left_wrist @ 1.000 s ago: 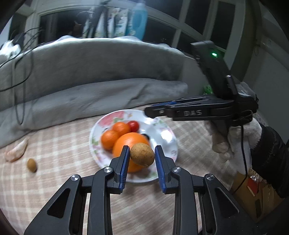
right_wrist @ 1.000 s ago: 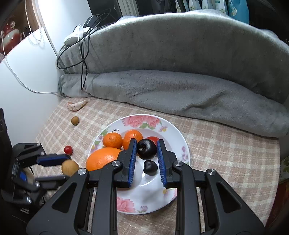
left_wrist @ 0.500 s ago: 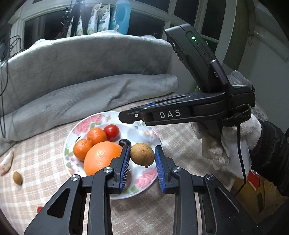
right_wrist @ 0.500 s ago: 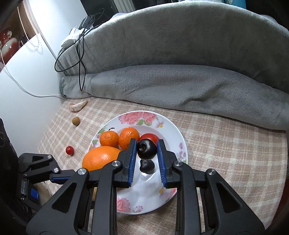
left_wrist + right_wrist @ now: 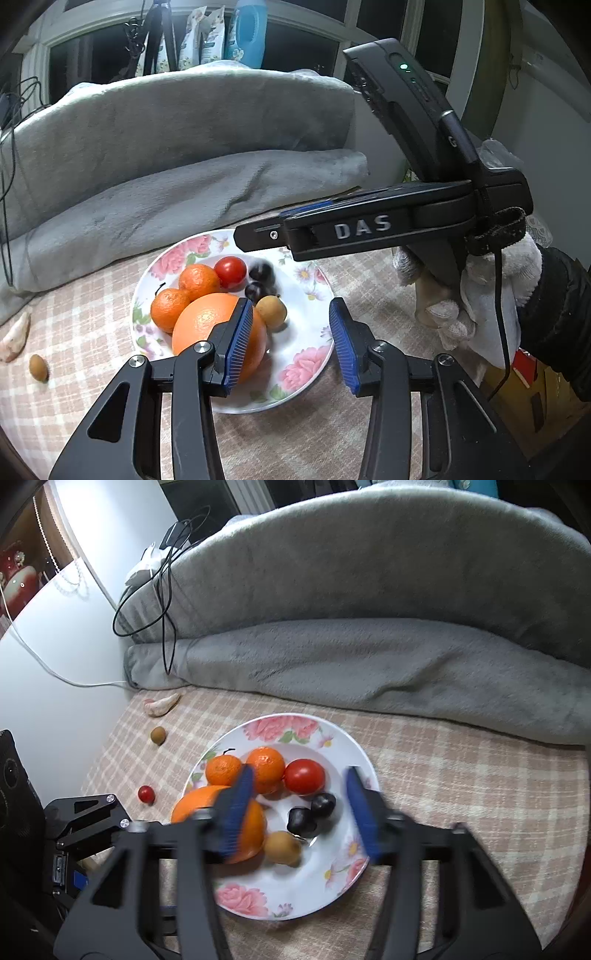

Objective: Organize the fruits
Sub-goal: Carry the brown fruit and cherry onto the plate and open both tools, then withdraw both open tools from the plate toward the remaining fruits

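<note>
A flowered white plate (image 5: 310,373) (image 5: 364,760) holds a large orange (image 5: 207,328), two mandarins (image 5: 223,770), a red tomato (image 5: 304,776), two dark fruits (image 5: 323,805) and a brown round fruit (image 5: 271,312) (image 5: 281,847). My left gripper (image 5: 291,310) hangs just above the plate's near side, its jaws opening; the brown fruit lies on the plate between the fingertips, free of the pads. My right gripper (image 5: 299,775) (image 5: 273,221) hovers over the plate, blurred, jaws opening and holding nothing; the dark fruits lie below it.
On the checked cloth left of the plate lie a small red tomato (image 5: 146,794), a small brown fruit (image 5: 158,735) (image 5: 38,367) and a pinkish piece (image 5: 162,705). A grey blanket (image 5: 369,657) bounds the far side. A gloved hand (image 5: 480,295) holds the right gripper.
Both grippers opened. The brown fruit left the left gripper's pads and now rests on the plate. The dark fruit dropped from the right gripper beside the other dark one.
</note>
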